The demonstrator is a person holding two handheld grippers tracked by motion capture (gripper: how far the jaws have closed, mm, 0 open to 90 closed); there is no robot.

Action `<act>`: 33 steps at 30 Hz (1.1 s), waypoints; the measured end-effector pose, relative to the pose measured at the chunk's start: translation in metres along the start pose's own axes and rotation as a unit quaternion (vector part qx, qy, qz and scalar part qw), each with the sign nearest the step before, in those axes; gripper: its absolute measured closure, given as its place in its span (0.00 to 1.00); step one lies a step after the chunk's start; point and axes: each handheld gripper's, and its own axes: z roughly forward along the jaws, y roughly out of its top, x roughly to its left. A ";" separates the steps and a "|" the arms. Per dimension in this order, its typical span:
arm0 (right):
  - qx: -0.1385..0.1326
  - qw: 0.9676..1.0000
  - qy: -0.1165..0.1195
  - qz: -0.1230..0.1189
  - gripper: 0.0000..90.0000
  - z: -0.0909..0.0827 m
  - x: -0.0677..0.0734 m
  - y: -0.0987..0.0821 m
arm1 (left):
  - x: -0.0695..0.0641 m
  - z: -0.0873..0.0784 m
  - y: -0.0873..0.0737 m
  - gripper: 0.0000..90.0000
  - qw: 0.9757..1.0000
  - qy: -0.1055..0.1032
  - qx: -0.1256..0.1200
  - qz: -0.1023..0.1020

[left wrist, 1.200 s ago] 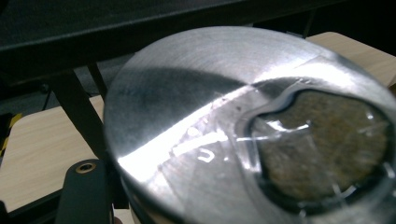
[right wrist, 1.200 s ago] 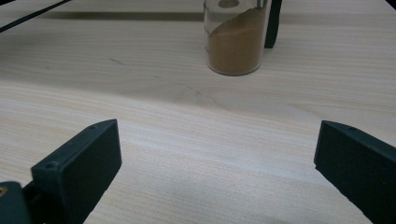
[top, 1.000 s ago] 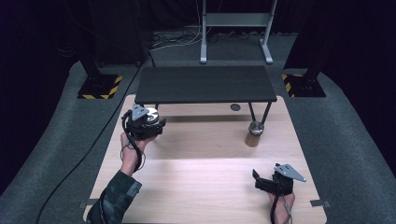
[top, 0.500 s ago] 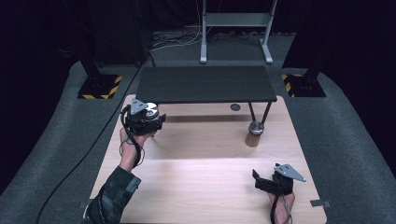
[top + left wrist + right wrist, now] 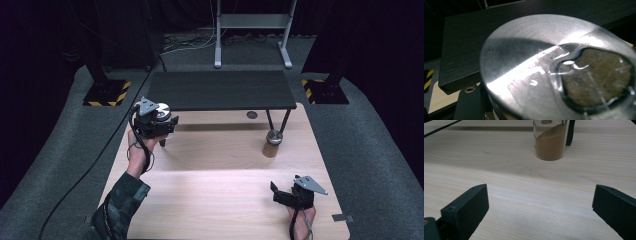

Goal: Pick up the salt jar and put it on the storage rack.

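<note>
**Left gripper lifts its jar toward the shelf**

Raised since the earlier frame, the left gripper [image 5: 161, 121] stays clamped on a silver-lidded jar [image 5: 554, 67] by the black shelf's [image 5: 220, 90] left front corner. Right gripper [image 5: 278, 192] rests near the table's [image 5: 215, 200] front edge, jaws apart, empty.

pale wooden table [image 5: 215, 195], low black shelf [image 5: 220, 90] across its far edge, grey carpet [image 5: 380, 165], yellow-black striped stand bases [image 5: 107, 93], metal frame [image 5: 252, 30], dark surroundings

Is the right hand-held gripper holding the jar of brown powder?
No. The right hand-held gripper stands open over bare wood, with the jar farther off on the table.
</note>
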 end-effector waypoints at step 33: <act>0.000 1.000 0.001 0.000 0.00 0.000 0.000 0.000 | 0.006 -0.008 0.043 0.34 1.000 -0.014 -0.016 0.012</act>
